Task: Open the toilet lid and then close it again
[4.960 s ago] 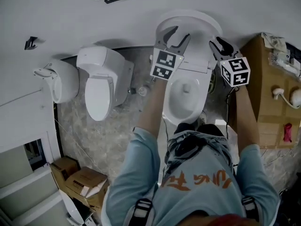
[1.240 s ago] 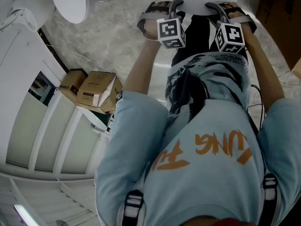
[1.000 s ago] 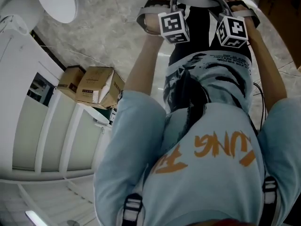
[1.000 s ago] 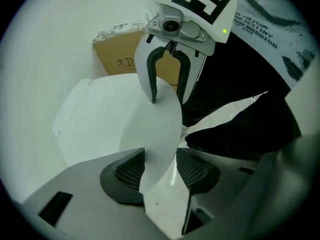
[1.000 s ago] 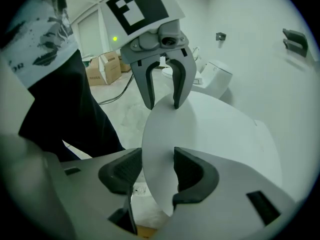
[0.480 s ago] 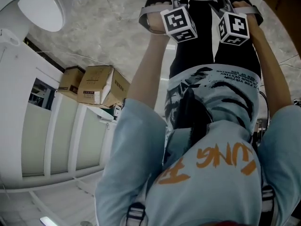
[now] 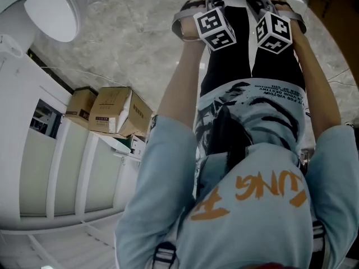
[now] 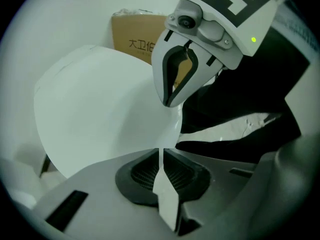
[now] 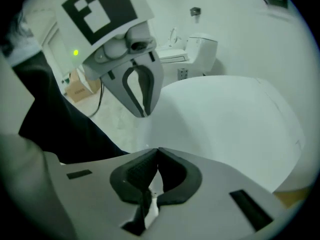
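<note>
Left tool (image 8: pixel 160 153) closing, pinching white plastic toilet lid (image 8: pixel 100 114) at rim; right tool (image 9: pixel 156 150), 3 o'clock of it, pressed together.

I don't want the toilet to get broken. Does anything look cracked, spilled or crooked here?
Nothing stands out. The toilet lid looks whole and clean, with no crack or spill showing. The left gripper is closing on its thin edge, and the right gripper is shut on that edge too.
</note>
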Demonstrator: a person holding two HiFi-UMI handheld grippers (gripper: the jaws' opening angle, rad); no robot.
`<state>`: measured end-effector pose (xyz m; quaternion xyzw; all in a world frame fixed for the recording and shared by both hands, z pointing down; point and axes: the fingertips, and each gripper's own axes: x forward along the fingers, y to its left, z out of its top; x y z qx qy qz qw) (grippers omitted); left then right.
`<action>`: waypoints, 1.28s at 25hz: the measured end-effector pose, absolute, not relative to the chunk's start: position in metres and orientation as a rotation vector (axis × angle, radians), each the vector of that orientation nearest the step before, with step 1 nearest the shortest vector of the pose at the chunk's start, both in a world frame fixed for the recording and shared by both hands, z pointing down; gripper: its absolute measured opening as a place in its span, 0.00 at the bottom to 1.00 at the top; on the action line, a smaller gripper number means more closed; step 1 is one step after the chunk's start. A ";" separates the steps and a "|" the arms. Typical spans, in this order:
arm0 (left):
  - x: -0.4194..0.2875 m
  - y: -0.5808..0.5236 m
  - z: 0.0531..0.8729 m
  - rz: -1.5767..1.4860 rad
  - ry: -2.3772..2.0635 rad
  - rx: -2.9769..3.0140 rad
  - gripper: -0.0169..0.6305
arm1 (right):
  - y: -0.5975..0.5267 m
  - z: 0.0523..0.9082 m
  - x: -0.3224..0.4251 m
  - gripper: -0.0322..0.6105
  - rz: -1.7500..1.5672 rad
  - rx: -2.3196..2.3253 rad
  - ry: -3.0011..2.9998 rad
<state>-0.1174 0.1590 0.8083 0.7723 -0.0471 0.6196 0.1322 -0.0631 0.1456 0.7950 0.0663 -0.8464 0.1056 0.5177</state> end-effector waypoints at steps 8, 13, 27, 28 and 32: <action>-0.091 0.122 0.711 1.407 -0.459 2.164 0.07 | 0.107 0.708 -0.052 0.07 0.649 0.396 -2.060; -0.108 0.115 0.674 1.377 -0.520 2.160 0.07 | 0.093 0.666 -0.051 0.07 0.733 0.529 -2.053; -0.155 0.009 0.532 0.774 -1.170 2.143 0.07 | 0.021 0.554 -0.058 0.07 0.829 0.961 -2.130; -0.159 -0.001 0.521 0.742 -1.202 2.154 0.07 | 0.011 0.544 -0.063 0.07 0.833 0.986 -2.150; -0.171 -0.039 0.461 0.597 -1.329 2.208 0.07 | -0.031 0.492 -0.077 0.07 0.808 1.071 -2.236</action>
